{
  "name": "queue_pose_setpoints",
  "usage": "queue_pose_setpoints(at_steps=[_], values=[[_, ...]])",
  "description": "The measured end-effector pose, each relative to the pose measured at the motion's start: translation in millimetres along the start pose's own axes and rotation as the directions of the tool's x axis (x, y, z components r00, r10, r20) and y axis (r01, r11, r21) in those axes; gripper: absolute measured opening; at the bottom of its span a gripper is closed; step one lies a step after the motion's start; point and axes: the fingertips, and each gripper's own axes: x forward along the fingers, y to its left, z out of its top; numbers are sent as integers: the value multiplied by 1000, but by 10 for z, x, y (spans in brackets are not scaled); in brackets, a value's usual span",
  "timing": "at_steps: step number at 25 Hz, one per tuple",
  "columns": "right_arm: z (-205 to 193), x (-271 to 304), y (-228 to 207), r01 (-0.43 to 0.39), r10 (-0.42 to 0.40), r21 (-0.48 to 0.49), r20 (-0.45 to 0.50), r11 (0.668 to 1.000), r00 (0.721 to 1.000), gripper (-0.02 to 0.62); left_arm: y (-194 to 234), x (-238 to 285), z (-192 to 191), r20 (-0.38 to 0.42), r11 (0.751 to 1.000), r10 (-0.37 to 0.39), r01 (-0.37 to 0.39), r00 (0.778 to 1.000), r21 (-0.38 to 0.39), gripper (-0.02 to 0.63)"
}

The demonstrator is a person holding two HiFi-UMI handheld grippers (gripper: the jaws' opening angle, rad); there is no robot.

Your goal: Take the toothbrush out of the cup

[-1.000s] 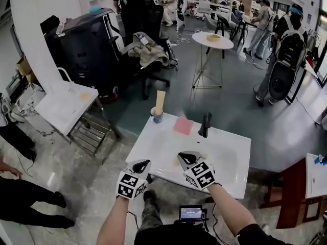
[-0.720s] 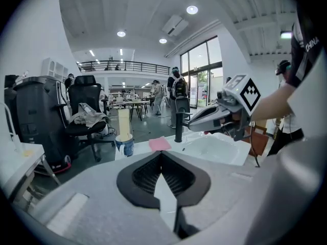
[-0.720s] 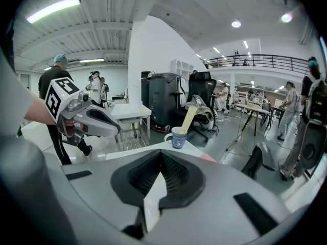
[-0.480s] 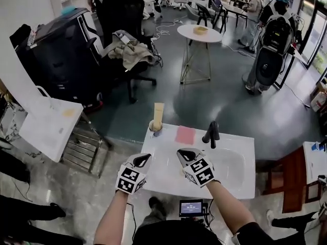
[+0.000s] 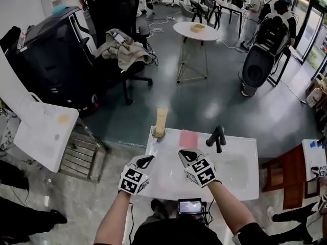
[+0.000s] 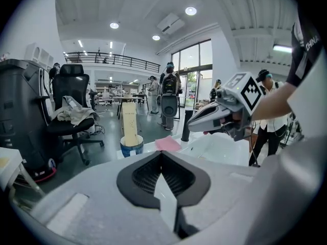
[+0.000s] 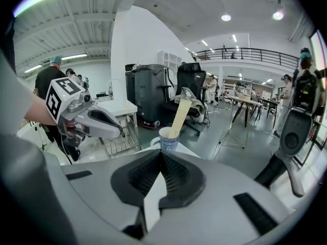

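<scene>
A blue-and-white cup (image 5: pixel 158 132) stands at the far left corner of the white sink counter (image 5: pixel 168 177). A tall tan toothbrush pack (image 5: pixel 161 119) sticks up out of it. My left gripper (image 5: pixel 147 159) hovers over the counter's near left part, short of the cup, shut and empty. My right gripper (image 5: pixel 183 153) hovers beside it over the middle, also shut and empty. In the left gripper view the cup (image 6: pixel 131 147) and toothbrush (image 6: pixel 130 122) lie ahead of the jaws (image 6: pixel 162 154). From the right gripper view the cup (image 7: pixel 167 138) sits just beyond the jaw tips (image 7: pixel 160 154).
A pink cloth (image 5: pixel 188 138) lies right of the cup, and a black faucet (image 5: pixel 217 138) rises behind the basin (image 5: pixel 232 168). A white side table (image 5: pixel 45 131), office chairs and a round table (image 5: pixel 194 31) stand around. People are at the far right.
Both grippers have moved forward over the counter toward the cup. Both stay shut. The head view has shifted, so the counter sits more centred.
</scene>
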Motion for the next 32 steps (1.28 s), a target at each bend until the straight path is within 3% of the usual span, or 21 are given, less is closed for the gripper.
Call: queue_pose_setpoints(at_steps=[17, 32], values=[[308, 346, -181, -145, 147, -73, 21, 987, 989, 9, 233, 68, 238, 3, 987, 151, -150, 989, -47, 12], [323, 463, -188, -213, 213, -104, -5, 972, 977, 9, 288, 67, 313, -3, 984, 173, -173, 985, -27, 11]])
